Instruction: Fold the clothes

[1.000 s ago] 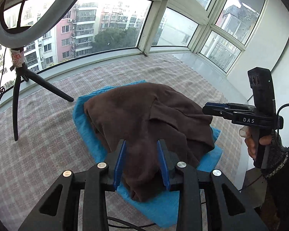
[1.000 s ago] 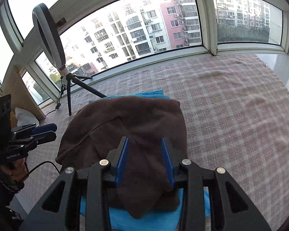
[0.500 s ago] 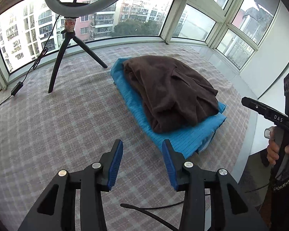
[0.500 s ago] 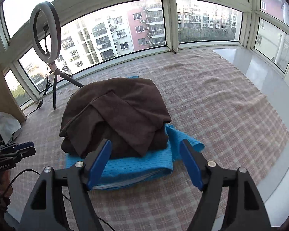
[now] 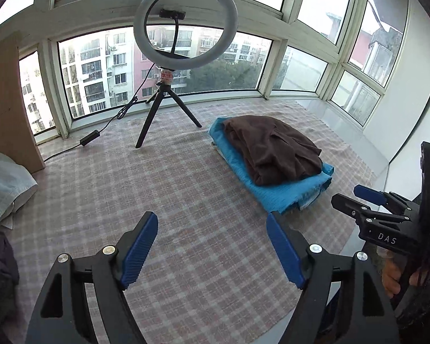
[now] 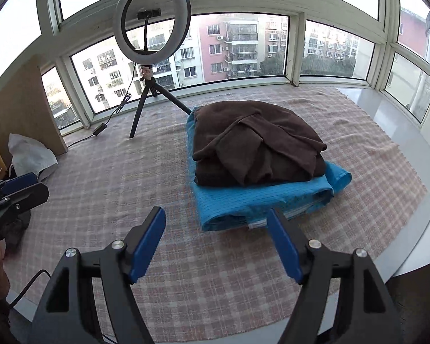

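With my left gripper still opening on nothing and my right gripper spread empty, the brown garment rests folded on the blue garment toward the checked cloth's right edge, nearer my right.

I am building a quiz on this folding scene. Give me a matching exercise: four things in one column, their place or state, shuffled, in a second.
Things:
1. brown garment
2. blue garment
3. ring light
4. left gripper

Places or states:
A. on a tripod by the window
B. folded, lowest in the pile, on the checked cloth
C. nothing between its fingers
D. folded, on top of the pile

Pairs: 1-D, 2-B, 3-A, 4-C
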Motion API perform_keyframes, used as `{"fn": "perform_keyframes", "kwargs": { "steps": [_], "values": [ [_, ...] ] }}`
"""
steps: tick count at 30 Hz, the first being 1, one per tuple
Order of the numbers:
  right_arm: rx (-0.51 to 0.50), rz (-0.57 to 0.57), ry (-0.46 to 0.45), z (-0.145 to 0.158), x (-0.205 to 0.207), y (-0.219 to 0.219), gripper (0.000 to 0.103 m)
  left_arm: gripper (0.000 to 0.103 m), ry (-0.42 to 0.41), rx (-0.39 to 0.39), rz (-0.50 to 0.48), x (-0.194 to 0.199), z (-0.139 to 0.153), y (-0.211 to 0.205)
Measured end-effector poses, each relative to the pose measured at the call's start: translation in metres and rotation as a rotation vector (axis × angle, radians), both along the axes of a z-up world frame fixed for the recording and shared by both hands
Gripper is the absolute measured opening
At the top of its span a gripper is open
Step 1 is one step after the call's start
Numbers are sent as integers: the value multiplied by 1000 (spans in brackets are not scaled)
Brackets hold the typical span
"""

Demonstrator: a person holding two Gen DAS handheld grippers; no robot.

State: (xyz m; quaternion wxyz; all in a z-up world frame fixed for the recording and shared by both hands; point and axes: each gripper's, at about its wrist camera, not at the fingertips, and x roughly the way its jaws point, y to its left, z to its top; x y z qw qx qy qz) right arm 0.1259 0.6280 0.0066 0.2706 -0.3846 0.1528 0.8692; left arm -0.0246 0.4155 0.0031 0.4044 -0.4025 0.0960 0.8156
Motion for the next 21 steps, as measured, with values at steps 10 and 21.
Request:
{"fn": "perform_keyframes", "kwargs": {
  "steps": [10,21],
  "values": [
    [61,-90,36,28,13,-107,72,77,-19,3,93,3,10,-135],
    [98,-136,40,39,37,-224,72,77,-29,-16,81,19,15,-244]
  ]
}}
